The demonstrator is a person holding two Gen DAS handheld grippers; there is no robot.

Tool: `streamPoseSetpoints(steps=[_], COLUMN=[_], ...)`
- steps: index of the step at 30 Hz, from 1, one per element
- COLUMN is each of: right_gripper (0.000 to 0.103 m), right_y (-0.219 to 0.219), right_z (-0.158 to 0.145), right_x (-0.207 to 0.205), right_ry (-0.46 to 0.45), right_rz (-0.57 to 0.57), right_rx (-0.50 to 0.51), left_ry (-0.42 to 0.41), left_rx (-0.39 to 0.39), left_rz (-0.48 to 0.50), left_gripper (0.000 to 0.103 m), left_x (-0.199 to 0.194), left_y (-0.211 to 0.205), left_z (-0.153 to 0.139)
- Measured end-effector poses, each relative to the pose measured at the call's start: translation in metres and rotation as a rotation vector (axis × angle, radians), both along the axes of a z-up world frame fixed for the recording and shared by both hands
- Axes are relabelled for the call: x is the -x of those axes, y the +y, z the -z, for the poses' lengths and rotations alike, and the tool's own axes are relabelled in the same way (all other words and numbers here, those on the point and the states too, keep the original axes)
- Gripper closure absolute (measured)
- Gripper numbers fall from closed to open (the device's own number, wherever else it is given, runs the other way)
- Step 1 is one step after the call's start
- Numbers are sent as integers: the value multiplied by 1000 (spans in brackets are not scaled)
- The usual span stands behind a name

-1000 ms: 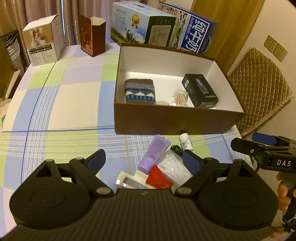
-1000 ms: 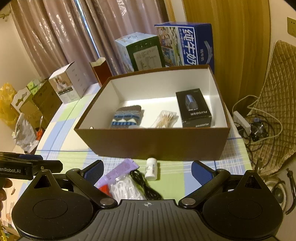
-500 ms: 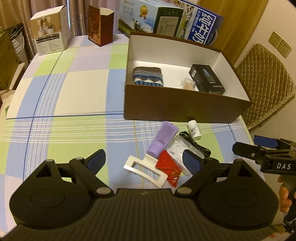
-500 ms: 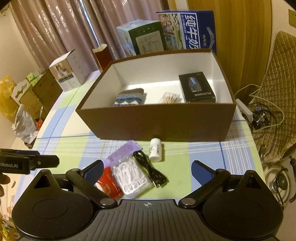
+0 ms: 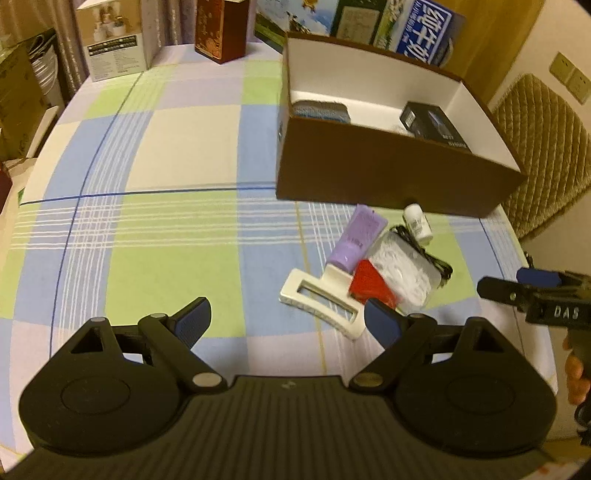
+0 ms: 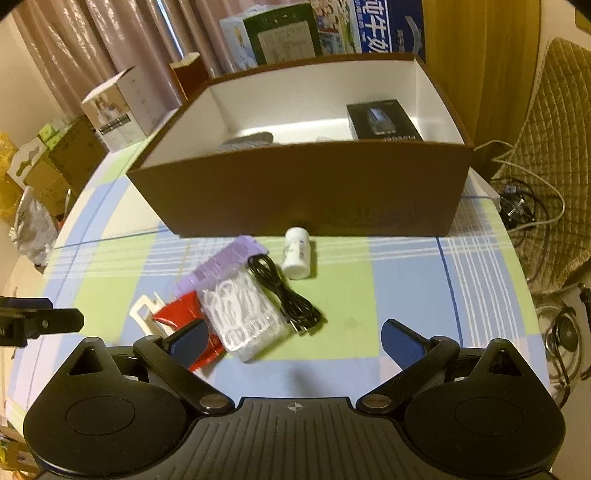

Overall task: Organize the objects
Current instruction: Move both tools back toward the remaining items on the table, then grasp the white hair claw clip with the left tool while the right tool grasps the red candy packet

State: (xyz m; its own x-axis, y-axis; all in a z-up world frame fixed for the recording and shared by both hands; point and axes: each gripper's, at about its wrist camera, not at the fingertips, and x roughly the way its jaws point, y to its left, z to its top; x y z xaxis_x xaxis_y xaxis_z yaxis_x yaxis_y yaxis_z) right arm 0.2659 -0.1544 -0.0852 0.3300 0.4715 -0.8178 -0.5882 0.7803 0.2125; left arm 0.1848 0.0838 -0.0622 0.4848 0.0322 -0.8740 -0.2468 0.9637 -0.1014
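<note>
A brown box point(image 5: 391, 177) point(image 6: 303, 192) with white inside stands on the checked tablecloth and holds a knitted pouch point(image 5: 321, 110) and a black carton point(image 5: 434, 125) point(image 6: 382, 120). In front of it lie a purple tube point(image 5: 358, 236) point(image 6: 218, 264), a small white bottle point(image 5: 416, 223) point(image 6: 295, 253), a black cable point(image 6: 284, 291), a clear packet of white picks point(image 5: 402, 267) point(image 6: 242, 317), a red sachet point(image 5: 369, 282) point(image 6: 181, 314) and a white hair clip point(image 5: 317, 299). My left gripper point(image 5: 286, 319) is open above the cloth, left of the pile. My right gripper point(image 6: 295, 339) is open, just short of the packet.
Cartons stand behind the box: a white one point(image 5: 114, 37), a dark red one point(image 5: 221, 26), a green one point(image 6: 280, 35) and a blue milk case point(image 5: 424, 31). A quilted chair point(image 5: 539, 155) and floor cables point(image 6: 524, 199) are to the right. The table edge curves close on the right.
Both grippers have pulled back and dropped lower toward the table; the loose items now sit further ahead and the box looks more side-on. Both stayed open.
</note>
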Motion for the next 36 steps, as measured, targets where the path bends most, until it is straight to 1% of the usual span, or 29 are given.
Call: streamPoseSetpoints(steps=[4, 8, 11, 15, 21, 29, 32, 36], right_gripper=[5, 5, 5, 5, 5, 5, 5, 5], right_y=[-2, -6, -9, -15, -24, -27, -26, -18], right_z=[6, 11, 14, 16, 20, 23, 24, 25], right_x=[0, -1, -2, -6, -11, -16, -17, -17], right_ry=[9, 25, 33, 44, 60, 72, 71, 70], right_rz=[2, 20, 33, 56, 87, 108, 104, 84], right_rx=[18, 27, 31, 40, 55, 64, 62, 51], left_ry=[-1, 5, 13, 49, 73, 75, 58, 29], left_rx=[2, -4, -19, -36, -82, -104, -103, -129], left_rz=[33, 101, 149, 208, 283, 348, 364, 367], left_gripper=[16, 14, 14, 13, 13, 15, 17, 17], left_x=[-1, -5, -9, -20, -38, -56, -59, -55], left_y=[-7, -15, -22, -29, -37, -39, -38, -35], left_z=[10, 25, 38, 55, 73, 85, 86, 85])
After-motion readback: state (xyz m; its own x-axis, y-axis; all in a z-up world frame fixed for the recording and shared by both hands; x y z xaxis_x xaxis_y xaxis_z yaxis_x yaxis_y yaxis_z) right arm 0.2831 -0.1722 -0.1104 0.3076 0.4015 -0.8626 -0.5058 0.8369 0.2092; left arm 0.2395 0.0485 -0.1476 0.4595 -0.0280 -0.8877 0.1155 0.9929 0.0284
